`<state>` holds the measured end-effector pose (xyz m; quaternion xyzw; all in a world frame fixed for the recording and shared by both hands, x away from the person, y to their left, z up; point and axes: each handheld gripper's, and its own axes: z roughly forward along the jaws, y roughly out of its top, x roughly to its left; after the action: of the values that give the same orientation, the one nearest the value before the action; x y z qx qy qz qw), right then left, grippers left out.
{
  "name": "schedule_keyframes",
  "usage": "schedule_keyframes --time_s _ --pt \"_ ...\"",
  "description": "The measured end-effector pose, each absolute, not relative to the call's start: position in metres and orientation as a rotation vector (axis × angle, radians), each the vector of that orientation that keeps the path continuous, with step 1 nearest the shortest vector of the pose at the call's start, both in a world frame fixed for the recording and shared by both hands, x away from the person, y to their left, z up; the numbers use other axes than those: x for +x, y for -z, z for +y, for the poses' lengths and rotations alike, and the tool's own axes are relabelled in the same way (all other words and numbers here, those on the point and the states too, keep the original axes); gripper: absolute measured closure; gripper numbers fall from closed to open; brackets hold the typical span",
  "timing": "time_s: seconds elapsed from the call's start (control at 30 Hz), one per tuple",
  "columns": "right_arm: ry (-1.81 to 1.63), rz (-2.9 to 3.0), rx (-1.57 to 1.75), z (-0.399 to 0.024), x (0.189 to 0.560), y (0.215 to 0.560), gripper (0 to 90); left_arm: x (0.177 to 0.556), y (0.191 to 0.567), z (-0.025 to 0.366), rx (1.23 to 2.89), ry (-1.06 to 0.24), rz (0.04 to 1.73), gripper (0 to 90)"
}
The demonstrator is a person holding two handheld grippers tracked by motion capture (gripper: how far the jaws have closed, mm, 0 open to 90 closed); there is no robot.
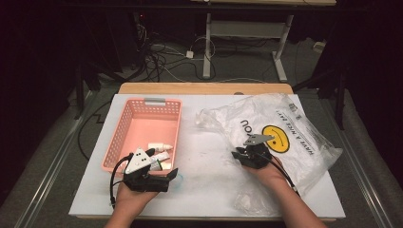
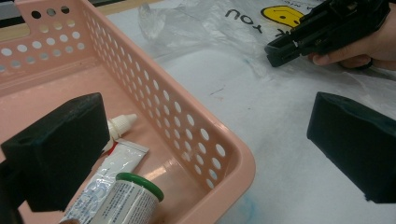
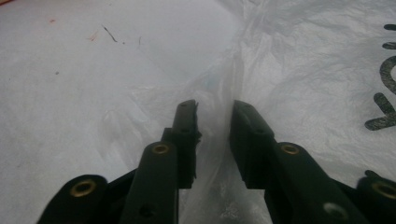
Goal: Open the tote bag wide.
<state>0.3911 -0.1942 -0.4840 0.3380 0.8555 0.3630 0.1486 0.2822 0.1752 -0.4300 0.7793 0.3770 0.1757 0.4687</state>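
On the counter [image 1: 209, 190], the right hand-held gripper [image 1: 239, 154] is at the near-left edge of the clear plastic bag [image 1: 304, 128], the one printed with a yellow smiley face [image 1: 276, 138]. Its own view shows a raised fold of the film [image 3: 219, 135] standing between the two black jaws, which are a narrow gap apart; the pads do not look pressed onto the plastic, so it counts as open with the film between. The left hand-held gripper [image 1: 164, 179] sits at the near right corner of the pink basket [image 1: 122, 137], jaws spread wide and holding nothing, one jaw over the basket and the other over the counter.

The chief risk is probably the film itself. It is thin and slippery, so a shallow bite on that fold could slide out as soon as the bag is lifted or pulled. The jaws may also catch both layers at once, which would pinch the mouth shut rather than open it. A hard tug could drag the whole bag across the counter, since nothing pins it down.

By the left hand-held gripper, the white squeeze tube [image 2: 109, 170], the small dropper bottle [image 2: 122, 123] and the green-capped bottle [image 2: 135, 193] lie crowded in the basket corner; a grab there might nudge a neighbour or clip the wall.
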Motion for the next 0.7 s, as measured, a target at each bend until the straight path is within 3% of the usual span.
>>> schedule_keyframes --time_s 0.27,0.7 --pt "-1.053 2.446 1.012 -0.197 0.392 0.483 89.8 0.282 0.43 0.176 1.91 -0.432 0.926 0.0" --pt "-1.196 2.297 0.946 -0.206 0.383 0.453 90.0 0.283 0.429 0.178 1.902 -0.437 0.932 0.0"
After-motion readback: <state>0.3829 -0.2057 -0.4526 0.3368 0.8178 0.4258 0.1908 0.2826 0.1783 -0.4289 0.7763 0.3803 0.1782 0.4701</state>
